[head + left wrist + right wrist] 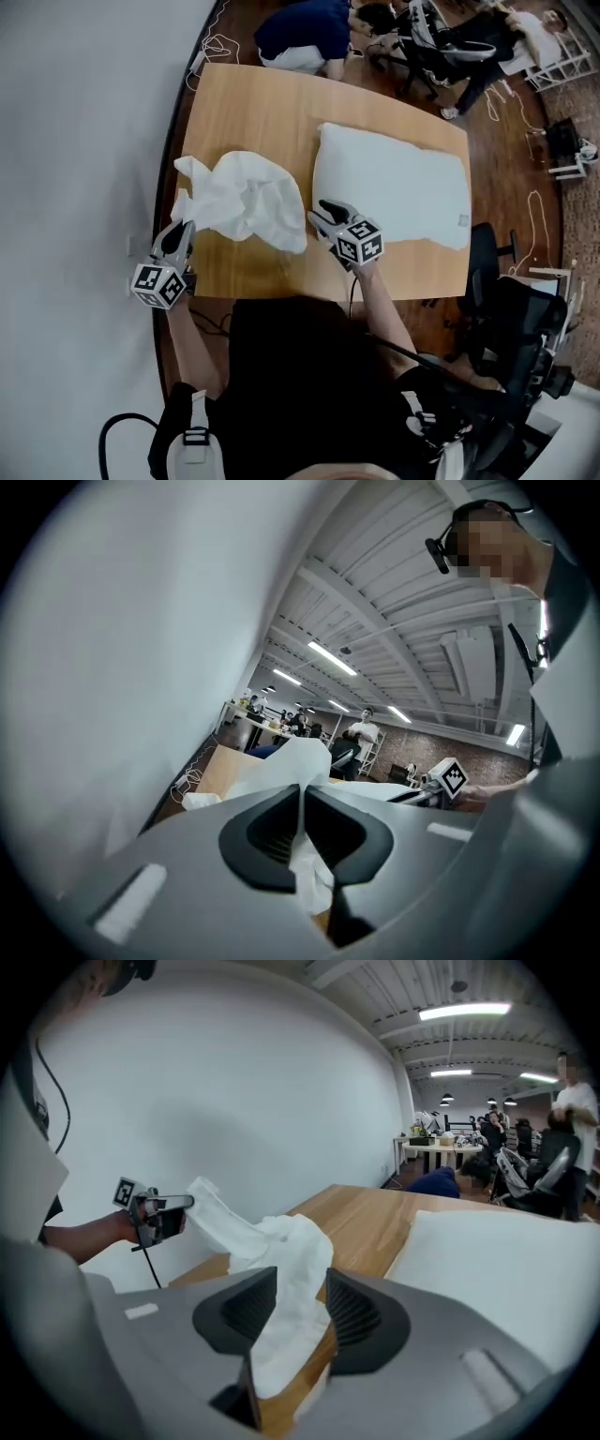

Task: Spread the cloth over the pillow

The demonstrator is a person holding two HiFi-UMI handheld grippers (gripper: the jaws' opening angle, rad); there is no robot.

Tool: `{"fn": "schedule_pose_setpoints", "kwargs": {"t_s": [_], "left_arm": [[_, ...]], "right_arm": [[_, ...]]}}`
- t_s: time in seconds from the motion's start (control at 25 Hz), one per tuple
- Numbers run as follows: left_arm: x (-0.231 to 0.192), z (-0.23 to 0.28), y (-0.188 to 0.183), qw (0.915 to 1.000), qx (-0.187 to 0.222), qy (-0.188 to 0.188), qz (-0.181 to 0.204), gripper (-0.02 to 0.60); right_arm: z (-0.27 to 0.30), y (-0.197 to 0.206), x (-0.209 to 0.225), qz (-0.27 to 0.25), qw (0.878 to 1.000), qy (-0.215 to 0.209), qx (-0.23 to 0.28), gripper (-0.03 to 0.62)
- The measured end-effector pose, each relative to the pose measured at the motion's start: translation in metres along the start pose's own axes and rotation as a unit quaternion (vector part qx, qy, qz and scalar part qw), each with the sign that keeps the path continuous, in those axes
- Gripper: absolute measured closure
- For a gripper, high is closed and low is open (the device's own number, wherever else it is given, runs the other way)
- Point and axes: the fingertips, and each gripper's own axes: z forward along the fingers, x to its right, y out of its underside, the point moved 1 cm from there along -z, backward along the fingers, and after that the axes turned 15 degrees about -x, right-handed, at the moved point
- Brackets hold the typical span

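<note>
A crumpled white cloth point(248, 199) lies on the left half of the wooden table point(253, 103). A white pillow point(394, 187) lies flat on the right half. My left gripper point(176, 236) is at the table's near left corner, shut on a corner of the cloth point(291, 761), which is pinched between its pads. My right gripper point(323, 214) sits between cloth and pillow, at the cloth's near right end. Its jaws stand apart, and a fold of the cloth point(281, 1241) hangs loosely between them. The pillow point(506, 1260) lies just to its right.
A white wall point(84, 141) runs close along the table's left side. A person point(300, 33) crouches at the far edge, with office chairs point(441, 47) behind. A black chair point(487, 262) stands at the table's near right, and cables lie on the floor.
</note>
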Motion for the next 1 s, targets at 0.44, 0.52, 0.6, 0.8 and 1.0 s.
{"fn": "schedule_pose_setpoints", "kwargs": {"t_s": [0.44,0.52,0.6,0.8,1.0], "left_arm": [[-0.026,-0.028,-0.007,0.9982,0.045,-0.035,-0.019,0.569],[-0.031,-0.037,-0.009,0.9980,0.044,-0.042,-0.014,0.570],[-0.029,-0.029,0.002,0.9994,0.003,-0.032,0.015,0.569],[-0.014,0.005,0.120,0.9407,-0.304,0.005,0.151,0.550],[-0.038,-0.015,0.129,0.9541,-0.286,0.012,0.087,0.535]], "right_arm": [[0.035,-0.031,0.009,-0.055,0.996,0.016,-0.062,0.588],[0.006,-0.042,0.002,-0.085,0.994,0.050,-0.035,0.588],[-0.017,-0.043,-0.001,-0.111,0.990,0.080,-0.031,0.588],[-0.030,0.002,-0.011,-0.134,0.983,0.091,-0.084,0.588],[-0.037,0.020,-0.006,-0.108,0.985,0.109,-0.080,0.588]]}}
